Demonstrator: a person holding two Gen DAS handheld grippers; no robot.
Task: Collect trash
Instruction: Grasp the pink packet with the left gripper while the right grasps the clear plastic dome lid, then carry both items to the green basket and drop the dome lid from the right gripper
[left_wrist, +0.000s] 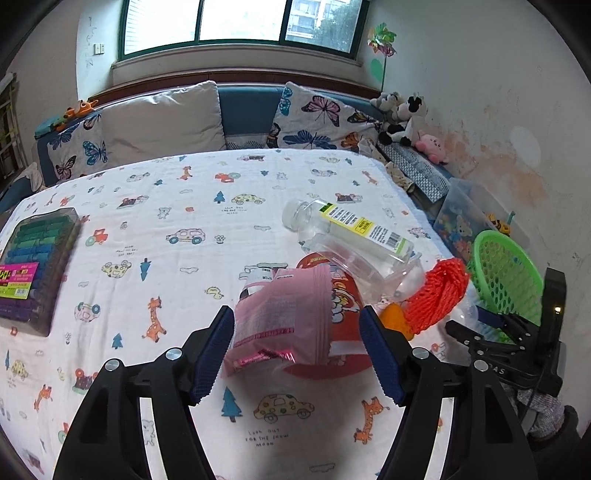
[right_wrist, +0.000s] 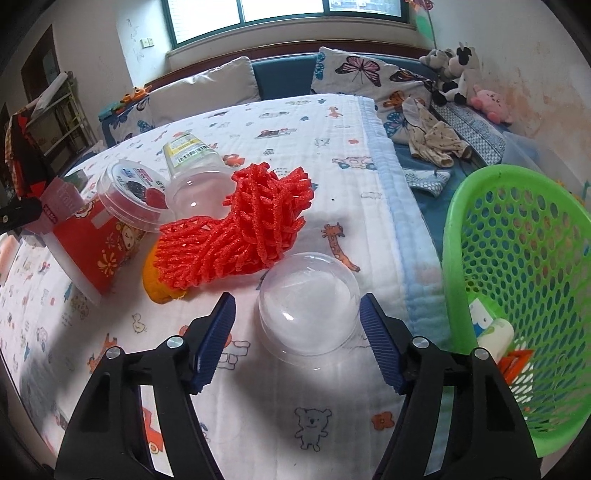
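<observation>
My left gripper (left_wrist: 297, 354) is open, its fingers on either side of a pink snack wrapper (left_wrist: 280, 317) that lies on a red paper cup (left_wrist: 341, 306). A clear plastic bottle (left_wrist: 347, 232) lies behind them. My right gripper (right_wrist: 297, 345) is open around a clear dome lid (right_wrist: 308, 302) on the blanket. A red foam net (right_wrist: 240, 229) covers an orange peel (right_wrist: 160, 286) just beyond it. The red cup (right_wrist: 88, 240), a clear tub (right_wrist: 131, 190) and the bottle (right_wrist: 188, 166) lie to the left. A green basket (right_wrist: 517, 277) stands at right with some trash inside.
A box of coloured pens (left_wrist: 33, 266) lies at the table's left edge. A sofa with butterfly cushions (left_wrist: 314, 118) and plush toys (left_wrist: 402, 118) runs behind the table. A clear toy bin (left_wrist: 465, 221) sits by the wall. Clothes (right_wrist: 432, 136) lie on the sofa.
</observation>
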